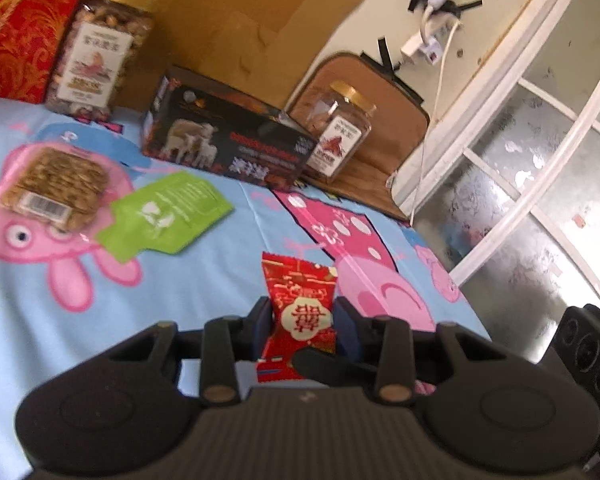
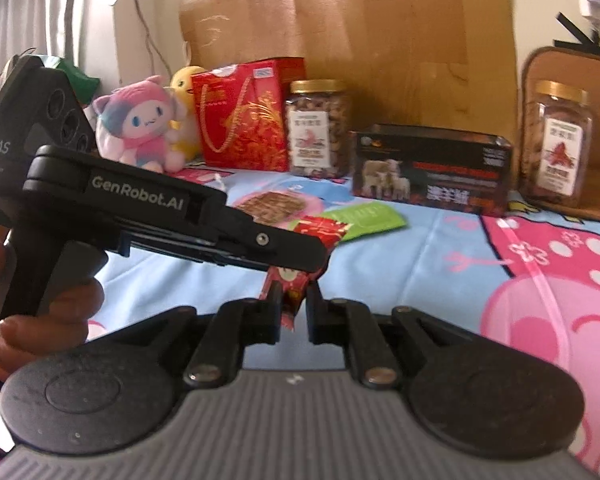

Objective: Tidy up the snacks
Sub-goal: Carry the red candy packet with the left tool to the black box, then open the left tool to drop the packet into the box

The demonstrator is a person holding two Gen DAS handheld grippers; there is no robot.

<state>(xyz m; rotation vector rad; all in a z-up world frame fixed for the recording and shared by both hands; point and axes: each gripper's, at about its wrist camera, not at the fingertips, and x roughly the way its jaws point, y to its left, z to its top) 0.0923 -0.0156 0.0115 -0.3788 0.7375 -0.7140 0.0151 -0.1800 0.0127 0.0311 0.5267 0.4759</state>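
Note:
A red snack packet (image 1: pixel 300 312) with a white emblem stands upright between my left gripper's (image 1: pixel 302 308) fingers, which are shut on its middle above the blue cartoon sheet (image 1: pixel 60 320). In the right wrist view the left gripper (image 2: pixel 316 256) reaches in from the left with the red packet (image 2: pixel 320 232) at its tip. The packet's lower end hangs down between my right gripper's (image 2: pixel 294 304) fingers, which pinch it. A seed cake in clear wrap (image 1: pixel 56 188) and a green packet (image 1: pixel 168 212) lie flat on the sheet further back.
Along the back stand a red gift bag (image 2: pixel 244 116), a nut jar (image 2: pixel 320 128), a black box (image 2: pixel 432 168) and a second jar (image 2: pixel 556 144). Plush toys (image 2: pixel 140 128) sit at the back left. A hand (image 2: pixel 40 320) grips the left gripper's handle. A window (image 1: pixel 520 200) is on the right.

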